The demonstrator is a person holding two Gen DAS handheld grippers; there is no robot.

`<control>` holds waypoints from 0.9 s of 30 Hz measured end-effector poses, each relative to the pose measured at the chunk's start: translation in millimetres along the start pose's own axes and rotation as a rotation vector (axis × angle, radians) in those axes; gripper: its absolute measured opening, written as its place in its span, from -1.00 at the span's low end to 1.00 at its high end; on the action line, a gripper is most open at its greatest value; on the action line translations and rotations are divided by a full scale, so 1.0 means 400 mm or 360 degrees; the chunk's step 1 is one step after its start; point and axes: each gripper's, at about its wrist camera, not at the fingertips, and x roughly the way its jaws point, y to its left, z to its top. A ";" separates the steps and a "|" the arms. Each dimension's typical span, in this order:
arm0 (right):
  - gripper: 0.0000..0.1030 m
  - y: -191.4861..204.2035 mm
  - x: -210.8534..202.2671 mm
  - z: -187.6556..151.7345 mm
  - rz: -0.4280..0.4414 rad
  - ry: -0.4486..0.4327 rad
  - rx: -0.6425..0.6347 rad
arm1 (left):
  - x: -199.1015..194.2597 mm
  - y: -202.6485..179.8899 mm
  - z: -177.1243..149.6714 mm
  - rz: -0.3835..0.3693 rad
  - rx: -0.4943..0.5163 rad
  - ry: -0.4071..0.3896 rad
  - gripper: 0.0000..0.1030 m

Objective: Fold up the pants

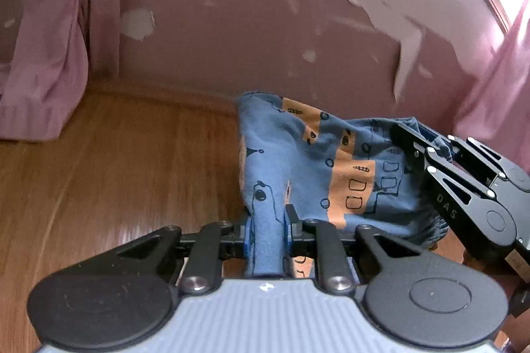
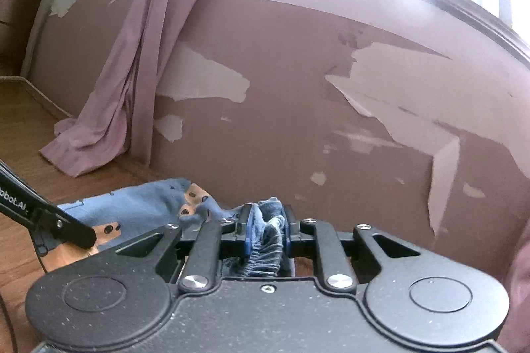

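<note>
The left wrist view showed the left tongs (image 1: 267,220) pinched tight on a blue strip of the pants (image 1: 318,167). The pants were small, blue with orange patches and little drawings. They hung up in the air in a loose bunch, just above the wood floor (image 1: 116,174) and near the pink wall (image 1: 248,31).

The right tongs (image 2: 265,228) were closed on the stretchy waist part of the pants (image 2: 145,207). In the left view the right tongs (image 1: 410,141) sat at the far right side of the cloth. So both tongs held the pants, one at each side.

I thought the folding was only at the start. The pants looked crumpled, and I could see no neat fold. They had yet to be laid flat, folded over and smoothed. A pink curtain (image 2: 132,81) hung by the wall.
</note>
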 end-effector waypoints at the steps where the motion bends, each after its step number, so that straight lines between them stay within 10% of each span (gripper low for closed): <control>1: -0.65 -0.003 0.027 0.003 0.0014 0.0013 0.0001 | 0.010 0.011 0.006 0.0013 -0.0014 -0.0010 -0.60; 11: -0.60 0.023 0.252 -0.130 0.0185 0.0469 0.0017 | 0.124 0.144 -0.057 0.0166 -0.0319 0.0170 -0.54; 17: -0.02 0.002 0.244 -0.110 0.0093 0.0468 0.0001 | 0.114 0.131 -0.048 0.0188 -0.0300 0.0171 -0.31; 21: 0.42 -0.009 0.188 -0.080 0.0025 0.0399 0.0032 | 0.079 0.136 -0.027 0.0229 -0.0297 0.0132 0.37; 27: 0.77 -0.010 0.066 -0.022 -0.0013 0.0275 0.0157 | -0.012 0.084 0.005 0.0290 -0.0154 -0.0006 0.83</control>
